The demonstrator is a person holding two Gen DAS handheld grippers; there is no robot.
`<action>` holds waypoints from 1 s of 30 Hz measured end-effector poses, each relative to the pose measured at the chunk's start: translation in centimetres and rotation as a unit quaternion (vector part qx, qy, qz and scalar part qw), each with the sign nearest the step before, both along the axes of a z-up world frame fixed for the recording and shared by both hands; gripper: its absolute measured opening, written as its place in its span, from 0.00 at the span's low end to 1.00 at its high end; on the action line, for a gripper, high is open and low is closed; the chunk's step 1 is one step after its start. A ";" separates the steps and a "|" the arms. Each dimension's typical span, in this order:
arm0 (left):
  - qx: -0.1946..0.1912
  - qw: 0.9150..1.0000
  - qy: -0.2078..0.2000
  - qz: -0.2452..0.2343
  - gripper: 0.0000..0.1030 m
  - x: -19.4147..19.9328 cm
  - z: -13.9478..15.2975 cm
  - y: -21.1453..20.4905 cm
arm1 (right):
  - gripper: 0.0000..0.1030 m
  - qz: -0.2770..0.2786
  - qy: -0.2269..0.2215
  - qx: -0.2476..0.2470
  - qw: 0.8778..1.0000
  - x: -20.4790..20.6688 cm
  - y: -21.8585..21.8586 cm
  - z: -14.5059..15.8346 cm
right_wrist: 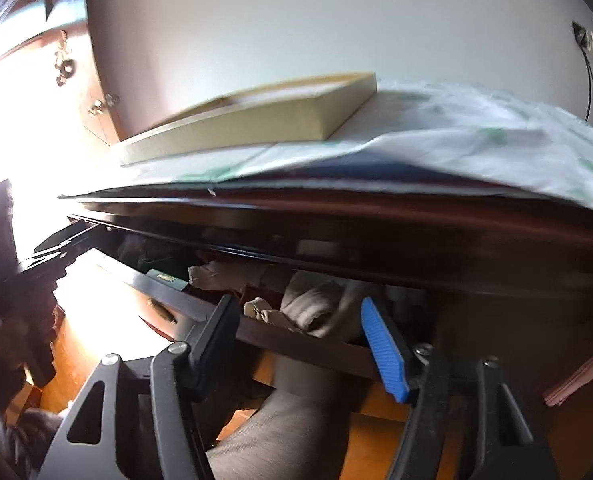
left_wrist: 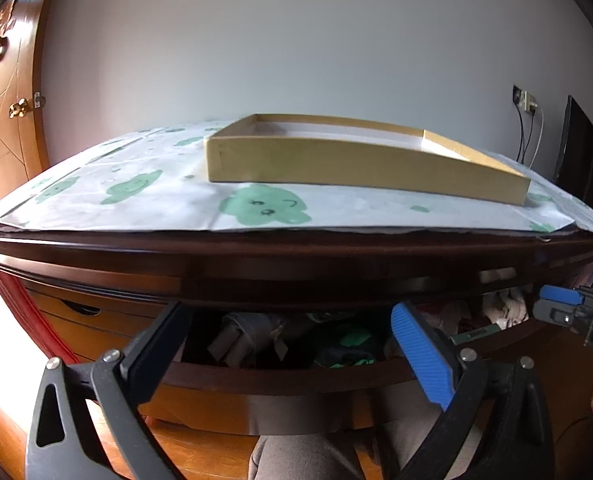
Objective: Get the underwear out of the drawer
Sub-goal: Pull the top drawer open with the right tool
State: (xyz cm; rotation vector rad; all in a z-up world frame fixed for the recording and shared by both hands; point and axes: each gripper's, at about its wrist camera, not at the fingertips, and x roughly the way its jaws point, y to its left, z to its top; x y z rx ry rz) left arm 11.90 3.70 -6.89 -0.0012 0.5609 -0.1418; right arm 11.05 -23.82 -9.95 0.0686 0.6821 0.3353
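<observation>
Between the spread fingers of the right gripper (right_wrist: pixel 296 328), which held nothing, lay beige folded underwear (right_wrist: pixel 308 304) inside the pulled-out drawer (right_wrist: pixel 296 344). Likewise the left gripper (left_wrist: pixel 292 336) stood spread and empty before darker garments (left_wrist: pixel 344 346). Above, a shallow cardboard box (left_wrist: pixel 336 160) waited on the tabletop (left_wrist: pixel 296 248). Opening looked done; grasping and lifting remained.

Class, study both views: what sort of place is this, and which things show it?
Probably a bedroom at home. A dark wooden dresser has its drawer pulled open and stuffed with folded clothing, and a panelled wooden door with a brass knob stands beside it.
</observation>
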 end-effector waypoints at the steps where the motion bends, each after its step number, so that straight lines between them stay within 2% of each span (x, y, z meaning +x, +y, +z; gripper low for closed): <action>1: 0.004 1.000 0.005 0.003 1.00 0.3 -0.1 -0.2 | 0.60 -0.003 0.002 0.006 1.000 0.5 0.3 -0.2; 5: 0.013 1.000 0.026 0.010 1.00 1.2 -0.7 -0.9 | 0.60 -0.038 0.028 0.005 0.999 1.5 1.1 0.0; 7: 0.022 0.998 0.048 0.015 0.99 1.8 -1.3 -1.3 | 0.60 -0.049 0.041 -0.020 0.998 1.9 1.7 0.1; 9: 0.026 0.997 0.068 0.016 1.00 2.2 -1.9 -1.5 | 0.60 -0.060 0.059 -0.019 0.996 1.8 1.6 0.4; 13: 0.026 0.996 0.080 0.015 1.00 2.3 -1.7 -1.4 | 0.60 -0.075 0.077 -0.030 0.994 2.2 1.9 0.6; 20: 0.030 0.994 0.108 0.016 1.00 1.8 -1.7 -1.5 | 0.60 -0.062 0.128 -0.024 0.990 2.3 2.0 1.2; 30: 0.019 0.986 0.163 -0.030 1.00 -1.6 -1.6 -0.6 | 0.60 -0.062 0.150 -0.023 0.986 -1.8 2.6 1.3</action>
